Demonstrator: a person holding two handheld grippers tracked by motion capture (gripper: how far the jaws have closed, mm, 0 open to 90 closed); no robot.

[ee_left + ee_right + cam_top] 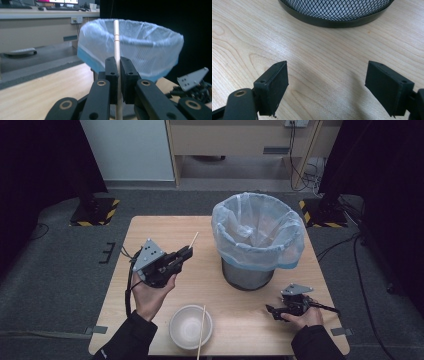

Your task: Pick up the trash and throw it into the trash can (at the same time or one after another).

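Chopstick (116, 37) sits pinched between the left gripper's (186, 253) closed jaws, raised beside the lined bin (257, 232); it looks light, stiff and slick, so a mid-shaft hold seems safest. Right gripper (325, 86) rests with jaws apart, holding nothing, low over the table (242, 32)

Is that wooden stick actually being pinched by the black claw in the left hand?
Touching. In the left gripper view the left gripper has both jaws pressed flat against the chopstick, with no gap on either side.
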